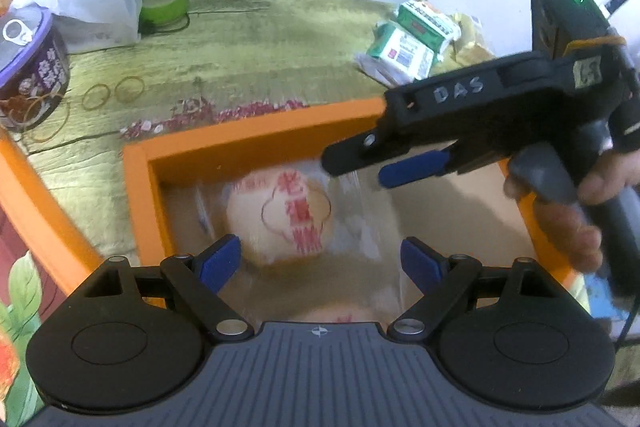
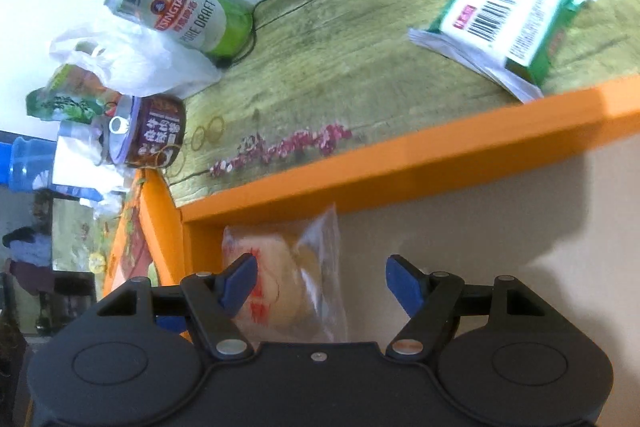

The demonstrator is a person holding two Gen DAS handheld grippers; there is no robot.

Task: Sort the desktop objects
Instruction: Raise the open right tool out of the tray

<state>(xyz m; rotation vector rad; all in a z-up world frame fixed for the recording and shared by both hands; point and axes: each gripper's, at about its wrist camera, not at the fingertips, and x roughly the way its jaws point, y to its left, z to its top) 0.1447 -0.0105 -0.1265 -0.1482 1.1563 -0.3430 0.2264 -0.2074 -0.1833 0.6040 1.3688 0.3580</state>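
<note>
left gripper (image 1: 320, 261) released above wrapped pastry (image 1: 280, 219), red lettering upright; right gripper (image 2: 320, 287) released, empty.

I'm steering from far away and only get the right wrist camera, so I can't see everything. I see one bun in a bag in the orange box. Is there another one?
Observer: Yes. The left wrist view shows a second bun in the orange box, mostly hidden behind the body of the left gripper.
Operator: Is the left gripper holding anything?
Observer: No. Its jaws are open, above the bun with red characters.
Operator: What does my gripper look like from there?
Observer: The right gripper hangs over the far side of the box, open and empty.
</note>
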